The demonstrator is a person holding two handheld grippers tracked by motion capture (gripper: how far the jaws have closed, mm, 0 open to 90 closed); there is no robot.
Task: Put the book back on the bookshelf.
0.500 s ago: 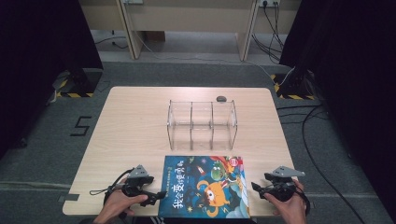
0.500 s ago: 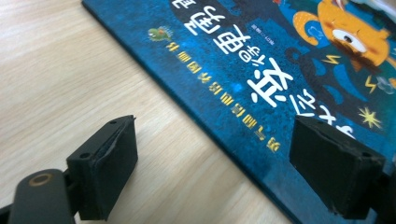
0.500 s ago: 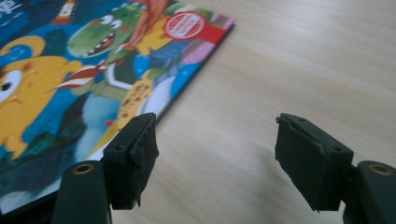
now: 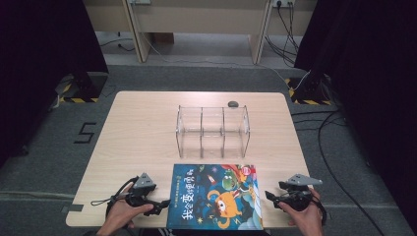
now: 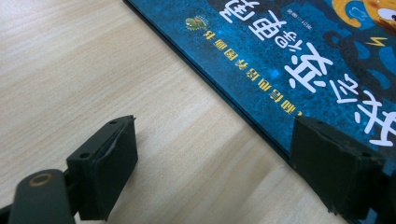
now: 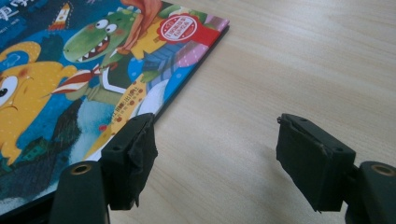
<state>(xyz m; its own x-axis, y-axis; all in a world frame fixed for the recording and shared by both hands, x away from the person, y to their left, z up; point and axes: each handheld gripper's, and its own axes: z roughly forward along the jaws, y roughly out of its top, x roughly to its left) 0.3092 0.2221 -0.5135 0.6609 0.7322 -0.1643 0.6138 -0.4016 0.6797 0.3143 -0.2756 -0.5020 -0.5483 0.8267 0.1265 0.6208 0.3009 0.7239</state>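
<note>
Left claw (image 4: 164, 202) with jaws spread wide, one jaw over the spine edge of the book (image 4: 216, 196); right claw (image 4: 269, 196) likewise gaping, the book's far edge by its left jaw; clear rack (image 4: 212, 132) beyond both, on the table (image 4: 142, 128).

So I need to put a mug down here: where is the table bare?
Bare wood lies left of the clear organizer and right of it up to the table edge. The near edge is crowded: picture book between the left gripper and right gripper.
</note>
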